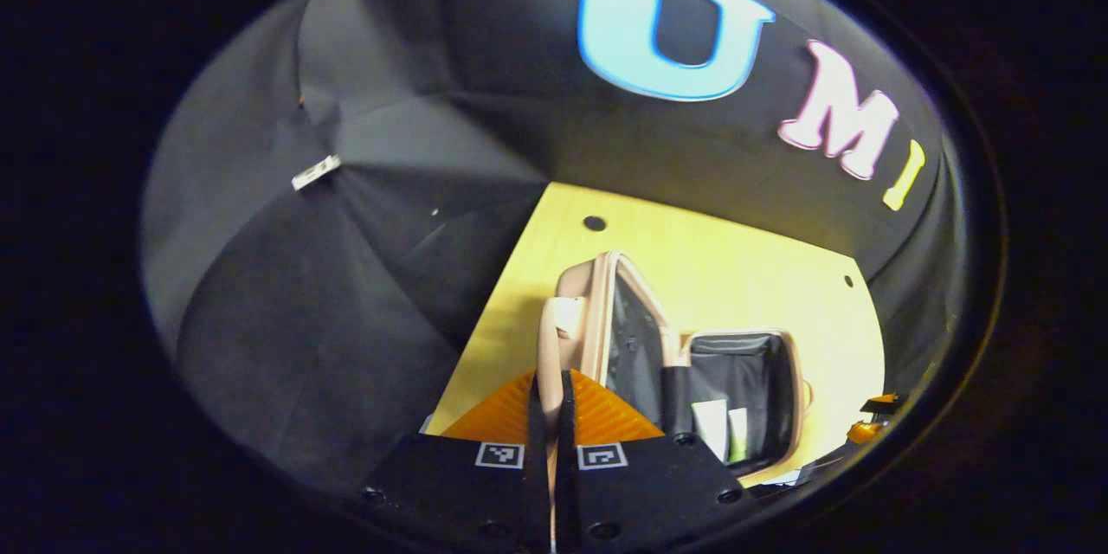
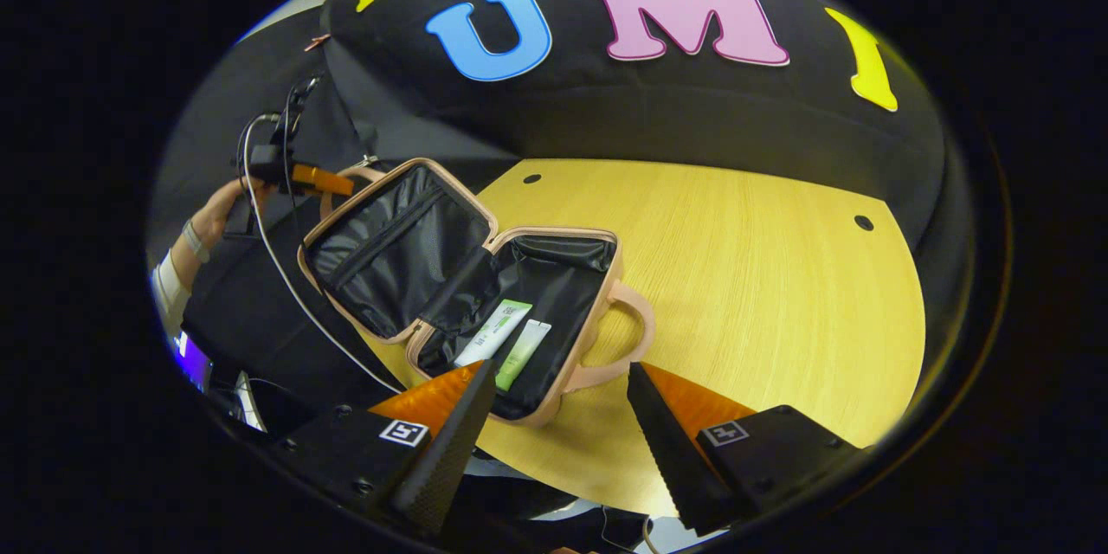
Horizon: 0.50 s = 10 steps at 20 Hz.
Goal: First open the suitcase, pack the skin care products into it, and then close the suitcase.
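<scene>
We see suitcase (image 2: 485, 294) open on tabletop (image 2: 762, 277), lid (image 2: 394, 247) raised on its far-left side. Left tongs (image 1: 550, 402) pinched on lid's handle (image 1: 554, 338), so we judge left hand nearer for closing; lid must swing toward base. Right tongs (image 2: 563, 381) spread, holding nothing, just in front of base. We count two skin care products (image 2: 506, 338) lying inside base, one suitcase.
</scene>
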Available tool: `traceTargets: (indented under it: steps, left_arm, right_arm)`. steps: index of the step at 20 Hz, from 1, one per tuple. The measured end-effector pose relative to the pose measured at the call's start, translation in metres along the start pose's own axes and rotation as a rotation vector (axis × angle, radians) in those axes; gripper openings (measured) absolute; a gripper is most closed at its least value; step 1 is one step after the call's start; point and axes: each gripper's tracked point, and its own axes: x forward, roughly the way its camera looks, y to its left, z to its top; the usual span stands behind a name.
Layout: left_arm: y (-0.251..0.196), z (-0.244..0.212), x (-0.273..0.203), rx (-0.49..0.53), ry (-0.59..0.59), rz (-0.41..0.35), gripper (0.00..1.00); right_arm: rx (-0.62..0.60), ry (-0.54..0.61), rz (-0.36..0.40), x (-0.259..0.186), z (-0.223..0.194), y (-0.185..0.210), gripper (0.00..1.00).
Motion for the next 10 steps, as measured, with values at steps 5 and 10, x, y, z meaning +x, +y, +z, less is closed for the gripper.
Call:
traceTargets:
  steps: [5, 10]
  left_arm:
    - [-0.143, 0.021, -0.034, 0.106, -0.065, -0.184, 0.08]
    - [-0.302, -0.046, -0.009, 0.167, 0.085, -0.409, 0.08]
  right_arm:
    - [0.017, -0.056, 0.001, -0.039, -0.003, -0.023, 0.98]
    - [0.065, -0.082, -0.048, -0.076, -0.011, -0.064, 0.97]
